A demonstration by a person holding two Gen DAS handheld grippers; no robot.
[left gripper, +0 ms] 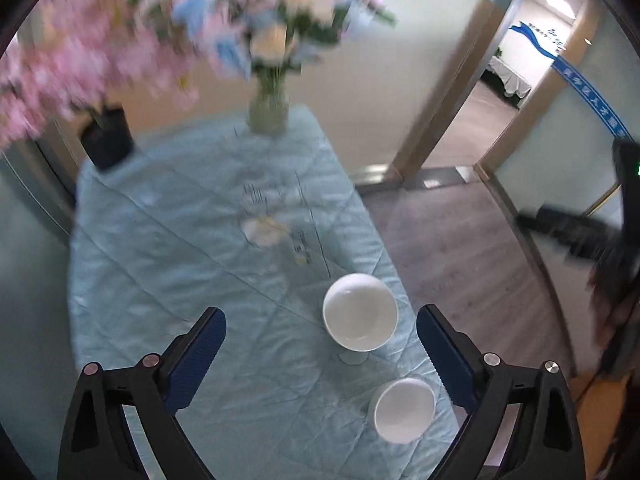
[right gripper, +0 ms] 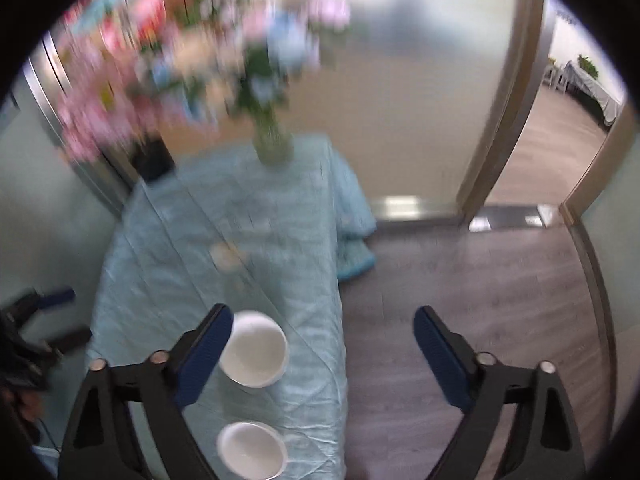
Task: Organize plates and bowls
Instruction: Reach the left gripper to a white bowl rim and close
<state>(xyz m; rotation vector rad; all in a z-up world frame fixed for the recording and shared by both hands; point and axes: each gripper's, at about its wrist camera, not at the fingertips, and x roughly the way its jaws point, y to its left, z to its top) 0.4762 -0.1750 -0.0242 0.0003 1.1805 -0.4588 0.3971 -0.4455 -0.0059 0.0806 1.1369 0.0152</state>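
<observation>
Two white bowls stand on a table with a light blue quilted cloth. The larger bowl is near the table's right edge; the smaller bowl is closer to me. My left gripper is open and empty, above the table, with the larger bowl between its fingertips in the view. In the right wrist view the larger bowl and the smaller bowl sit at the lower left. My right gripper is open and empty, over the table's right edge and the floor.
A glass vase of flowers and a black pot with pink blossoms stand at the table's far end. A small pale object lies mid-table. Wood floor and a doorway lie to the right. The views are motion-blurred.
</observation>
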